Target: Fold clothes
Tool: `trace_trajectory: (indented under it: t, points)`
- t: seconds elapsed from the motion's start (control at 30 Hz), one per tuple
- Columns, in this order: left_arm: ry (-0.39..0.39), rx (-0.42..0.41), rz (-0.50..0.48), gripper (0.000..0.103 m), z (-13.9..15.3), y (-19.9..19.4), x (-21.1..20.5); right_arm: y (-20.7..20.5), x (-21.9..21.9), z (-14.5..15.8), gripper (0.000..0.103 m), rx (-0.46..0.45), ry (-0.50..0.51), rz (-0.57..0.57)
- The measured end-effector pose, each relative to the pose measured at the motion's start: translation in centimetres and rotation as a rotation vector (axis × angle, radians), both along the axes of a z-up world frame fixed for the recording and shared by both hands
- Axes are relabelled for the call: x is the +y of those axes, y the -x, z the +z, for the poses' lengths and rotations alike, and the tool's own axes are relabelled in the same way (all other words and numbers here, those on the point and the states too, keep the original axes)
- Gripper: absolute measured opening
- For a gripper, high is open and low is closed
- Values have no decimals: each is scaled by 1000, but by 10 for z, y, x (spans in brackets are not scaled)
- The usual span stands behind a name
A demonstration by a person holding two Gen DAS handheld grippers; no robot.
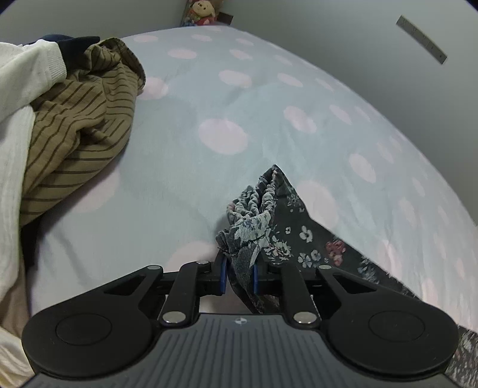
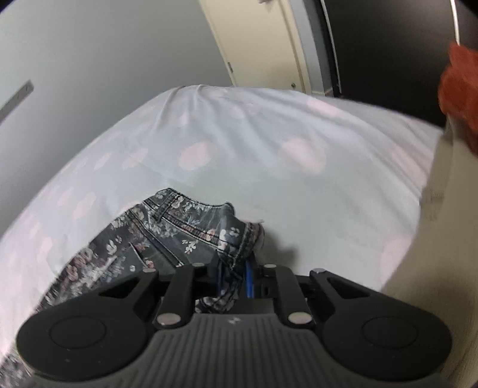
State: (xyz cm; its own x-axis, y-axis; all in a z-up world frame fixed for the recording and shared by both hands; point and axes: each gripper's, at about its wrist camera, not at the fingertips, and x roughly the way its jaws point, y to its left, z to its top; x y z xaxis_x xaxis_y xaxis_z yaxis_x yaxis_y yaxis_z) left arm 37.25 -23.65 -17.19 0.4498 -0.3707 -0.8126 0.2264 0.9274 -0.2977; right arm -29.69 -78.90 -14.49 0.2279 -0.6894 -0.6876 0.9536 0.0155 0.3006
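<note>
A dark floral garment (image 1: pixel 301 235) with an elastic waistband lies on a pale blue bed sheet with pink dots (image 1: pixel 224 113). My left gripper (image 1: pixel 239 273) is shut on a bunched corner of it near the waistband. In the right wrist view the same floral garment (image 2: pixel 167 235) shows stitched seams. My right gripper (image 2: pixel 234 276) is shut on its hemmed edge, just above the sheet (image 2: pixel 269 167). The cloth stretches away to the left of the right gripper.
A pile of clothes sits at the left: a brown striped garment (image 1: pixel 80 128), a white knit (image 1: pixel 21 89) and a dark navy piece (image 1: pixel 74 47). A stuffed toy (image 1: pixel 203 12) sits by the wall. A cream cloth (image 2: pixel 442 238) and orange fabric (image 2: pixel 460 89) are at right.
</note>
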Motion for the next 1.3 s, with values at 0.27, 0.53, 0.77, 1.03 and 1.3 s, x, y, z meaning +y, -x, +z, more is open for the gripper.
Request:
trace_trajectory:
  t: [0.27,0.53,0.77,1.03,1.3]
  points:
    - [83,40,33,41,-8,6,28,-5,28,-1,35,139,19,9]
    - [147,66,68,54,-19,11,38,-36,99,7,37,103,135,105]
    - [50,14,38,12,-19,14,15,-111,135,-7,37,63,185,291]
    - [49,-184,-68,7,58,57,-31,-159,145,-21,37,84,209,521]
    - [177,-293,-272,7,118,158,-118,-163,150,-15,37,1,178,653]
